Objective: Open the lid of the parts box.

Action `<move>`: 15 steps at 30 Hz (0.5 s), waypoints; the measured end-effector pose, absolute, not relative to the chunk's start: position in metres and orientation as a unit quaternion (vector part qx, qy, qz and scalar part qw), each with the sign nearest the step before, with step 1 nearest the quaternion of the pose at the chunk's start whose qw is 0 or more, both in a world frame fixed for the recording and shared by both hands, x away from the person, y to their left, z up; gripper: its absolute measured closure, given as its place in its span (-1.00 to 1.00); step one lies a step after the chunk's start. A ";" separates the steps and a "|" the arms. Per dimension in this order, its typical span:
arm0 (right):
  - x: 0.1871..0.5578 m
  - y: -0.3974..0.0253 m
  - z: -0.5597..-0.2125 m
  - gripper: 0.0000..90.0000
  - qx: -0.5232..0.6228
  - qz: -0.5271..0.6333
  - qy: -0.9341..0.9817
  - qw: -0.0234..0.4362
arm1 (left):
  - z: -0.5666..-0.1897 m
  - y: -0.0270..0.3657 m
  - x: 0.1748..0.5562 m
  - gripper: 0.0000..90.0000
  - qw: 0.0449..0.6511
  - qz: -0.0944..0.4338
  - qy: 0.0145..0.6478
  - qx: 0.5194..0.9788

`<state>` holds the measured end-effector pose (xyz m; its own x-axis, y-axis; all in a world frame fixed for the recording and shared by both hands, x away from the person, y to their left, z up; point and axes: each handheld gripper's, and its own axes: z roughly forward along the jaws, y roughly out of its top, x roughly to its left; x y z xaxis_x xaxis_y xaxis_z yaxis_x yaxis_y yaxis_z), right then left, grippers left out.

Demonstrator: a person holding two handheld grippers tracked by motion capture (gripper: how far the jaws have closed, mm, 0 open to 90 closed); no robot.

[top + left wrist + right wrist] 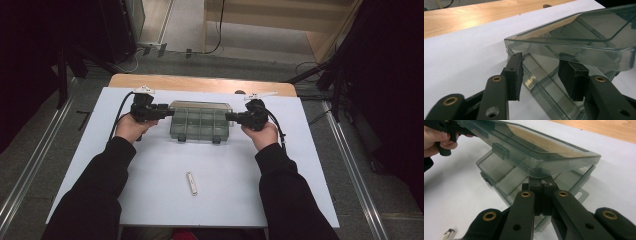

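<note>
A smoky clear compartment box (200, 122) lies at the far middle of the white table sheet (150, 165), its lid (584, 37) tilted partly up. My left gripper (167, 112) is at the box's left end and stands open (541, 65), one jaw outside the end wall and one inside, under the raised lid. At the right end, my right gripper (230, 116) is shut (541, 183), pads pressed together just beneath the lid's (536, 147) edge against the box's side. Whether anything is pinched between those pads is hidden.
A small white strip (191, 183) lies on the sheet nearer the person, its tip also showing (447, 235). A bare wooden table edge (200, 82) runs behind the box. The other hand (434, 137) holds its gripper at the box's far end.
</note>
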<state>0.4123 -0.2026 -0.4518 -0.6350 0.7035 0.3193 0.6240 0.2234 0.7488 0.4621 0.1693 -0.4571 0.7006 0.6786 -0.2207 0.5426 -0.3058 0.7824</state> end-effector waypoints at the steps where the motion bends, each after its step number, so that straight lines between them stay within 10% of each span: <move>1: 0.412 -0.203 -0.452 1.00 0.425 0.456 0.781 0.042 | -0.457 0.169 0.462 0.29 0.452 0.076 0.378 0.805; 15: 0.414 -0.214 -0.457 0.63 0.434 0.458 0.776 0.030 | -0.456 0.167 0.462 0.42 0.450 0.078 0.373 0.807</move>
